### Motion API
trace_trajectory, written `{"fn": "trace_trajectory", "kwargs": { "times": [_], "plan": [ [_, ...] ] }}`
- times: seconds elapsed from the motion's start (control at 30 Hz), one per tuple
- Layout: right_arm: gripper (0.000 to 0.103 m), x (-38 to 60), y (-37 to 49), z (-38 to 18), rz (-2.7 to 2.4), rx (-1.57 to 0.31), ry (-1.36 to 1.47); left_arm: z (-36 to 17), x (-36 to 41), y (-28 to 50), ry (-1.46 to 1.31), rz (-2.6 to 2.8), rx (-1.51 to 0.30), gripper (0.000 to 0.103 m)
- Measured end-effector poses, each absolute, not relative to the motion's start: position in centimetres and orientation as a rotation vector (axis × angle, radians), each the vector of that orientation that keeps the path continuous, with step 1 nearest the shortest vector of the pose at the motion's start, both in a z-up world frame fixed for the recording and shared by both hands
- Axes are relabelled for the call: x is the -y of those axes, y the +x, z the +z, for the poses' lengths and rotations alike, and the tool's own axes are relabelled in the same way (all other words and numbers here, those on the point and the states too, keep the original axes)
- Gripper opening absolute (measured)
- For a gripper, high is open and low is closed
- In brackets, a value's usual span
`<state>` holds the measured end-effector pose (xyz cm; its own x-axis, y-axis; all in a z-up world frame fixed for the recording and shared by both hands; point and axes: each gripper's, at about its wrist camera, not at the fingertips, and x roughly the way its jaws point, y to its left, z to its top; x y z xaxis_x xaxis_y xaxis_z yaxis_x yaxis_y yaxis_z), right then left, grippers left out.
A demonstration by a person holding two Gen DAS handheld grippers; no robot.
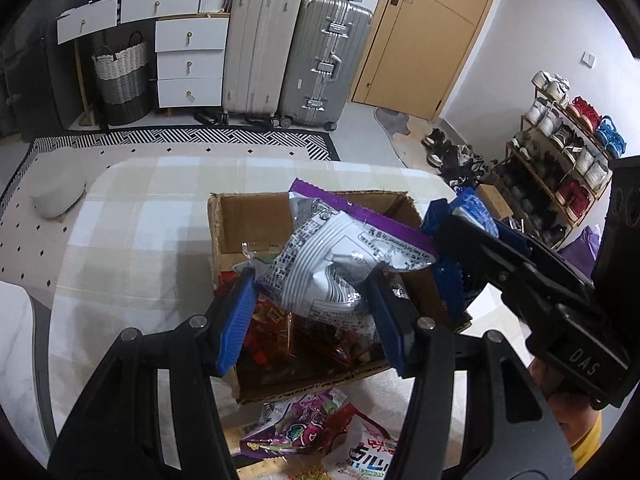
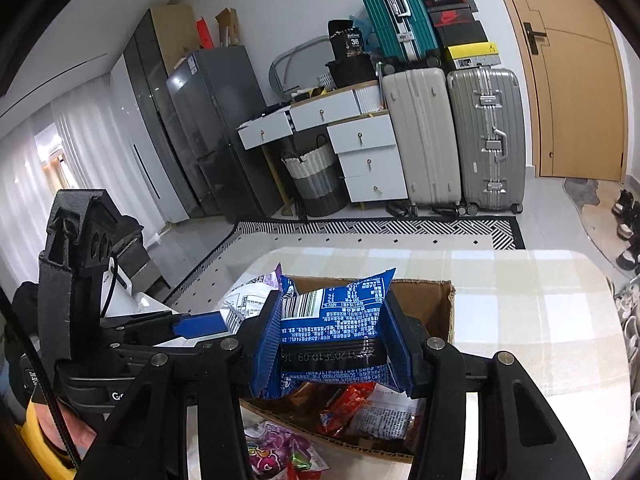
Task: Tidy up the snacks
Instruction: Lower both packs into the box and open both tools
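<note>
An open cardboard box [image 1: 228,224] stands on the checked tablecloth and holds several snack packs, mostly red ones [image 1: 272,328]. My left gripper [image 1: 310,312] is shut on a silver pack with a purple edge [image 1: 332,256], held over the box. My right gripper [image 2: 334,340] is shut on a blue snack pack [image 2: 336,320], also over the box [image 2: 424,300]. The right gripper shows at the right of the left wrist view [image 1: 456,256]. The silver pack peeks in at the left of the right wrist view [image 2: 244,304].
Loose snack packs [image 1: 316,432] lie on the table in front of the box, purple and white ones. The tablecloth [image 2: 540,320] extends right and behind. Suitcases [image 1: 296,52], drawers and a shoe rack [image 1: 560,152] stand beyond the table.
</note>
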<state>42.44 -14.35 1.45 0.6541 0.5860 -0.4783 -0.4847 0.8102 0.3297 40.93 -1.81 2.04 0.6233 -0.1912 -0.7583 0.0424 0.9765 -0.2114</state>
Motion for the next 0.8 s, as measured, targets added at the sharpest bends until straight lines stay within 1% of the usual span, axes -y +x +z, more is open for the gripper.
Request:
{"fn": "trace_trajectory", "kwargs": {
  "times": [0.4,0.8],
  "plan": [
    [0.049,14.7,43.4,-0.9,0.597,-0.682,0.218,-1.3,1.4,41.7,-0.196,-0.138,-0.919,0.054],
    [0.049,13.8,43.7,-2.3,0.595,-0.729,0.203,-1.9,0.0,40.4,-0.206,-0.133,-0.914,0.054]
  ]
}}
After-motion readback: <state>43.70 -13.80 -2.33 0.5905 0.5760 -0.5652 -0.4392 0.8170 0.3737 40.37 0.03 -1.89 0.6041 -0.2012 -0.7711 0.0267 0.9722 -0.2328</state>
